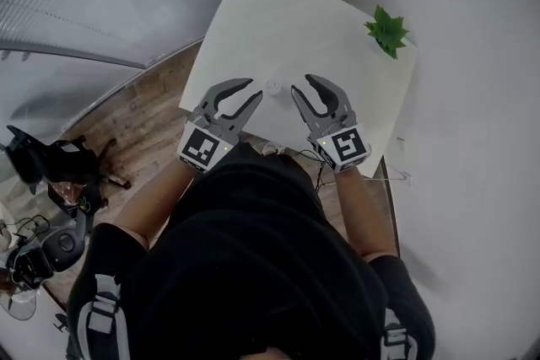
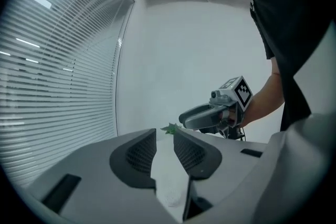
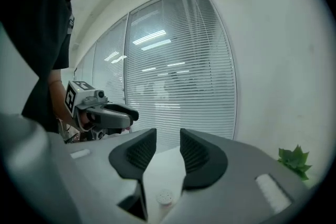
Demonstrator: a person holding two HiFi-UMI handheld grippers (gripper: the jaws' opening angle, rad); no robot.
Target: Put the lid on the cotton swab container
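The left gripper (image 1: 256, 88) and right gripper (image 1: 300, 83) hung empty, jaws slightly apart, above the small round white cotton swab container (image 1: 272, 86); any lid press would likely want centring.

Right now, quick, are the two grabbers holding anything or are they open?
Left gripper: open, holding nothing.
Right gripper: open, holding nothing.
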